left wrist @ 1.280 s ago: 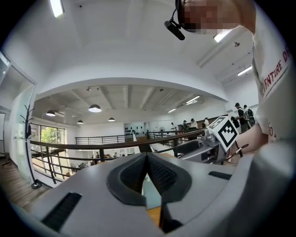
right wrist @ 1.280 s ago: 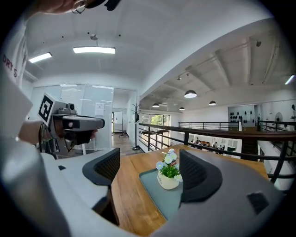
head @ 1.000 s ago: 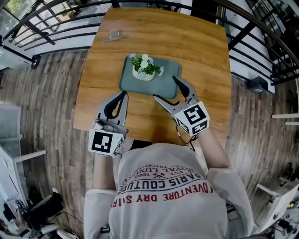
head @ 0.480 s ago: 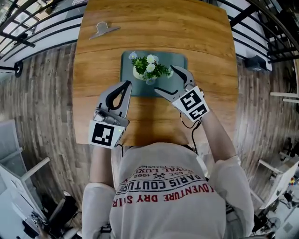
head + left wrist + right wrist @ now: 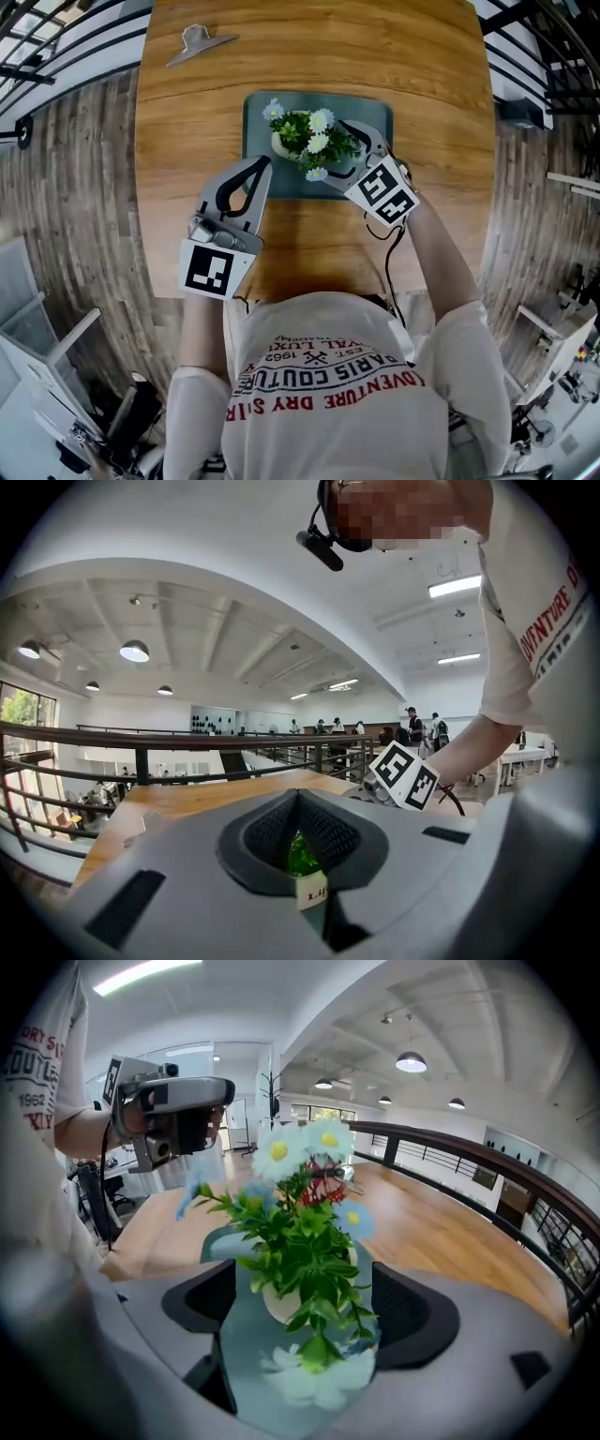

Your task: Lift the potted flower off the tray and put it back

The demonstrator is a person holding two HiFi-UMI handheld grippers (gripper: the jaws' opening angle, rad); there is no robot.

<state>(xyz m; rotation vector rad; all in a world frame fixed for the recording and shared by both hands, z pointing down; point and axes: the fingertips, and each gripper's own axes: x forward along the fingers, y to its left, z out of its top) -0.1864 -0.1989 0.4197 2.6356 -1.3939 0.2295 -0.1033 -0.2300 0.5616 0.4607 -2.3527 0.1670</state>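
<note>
One potted flower (image 5: 305, 145) on one tray (image 5: 255, 112) stands between the right gripper (image 5: 305, 1309)'s opening jaws, pads clear of the pot. The left gripper (image 5: 261, 165)'s two jaws are pressed together, empty. One metal clip (image 5: 199, 42) lies well apart.

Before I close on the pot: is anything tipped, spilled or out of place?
Nothing stands out. The potted flower stands upright on the tray, with no soil spilled. A metal clip lies alone near the far left corner of the table, clear of the tray. The right tongs are opening astride the plant, not pressing it.
</note>
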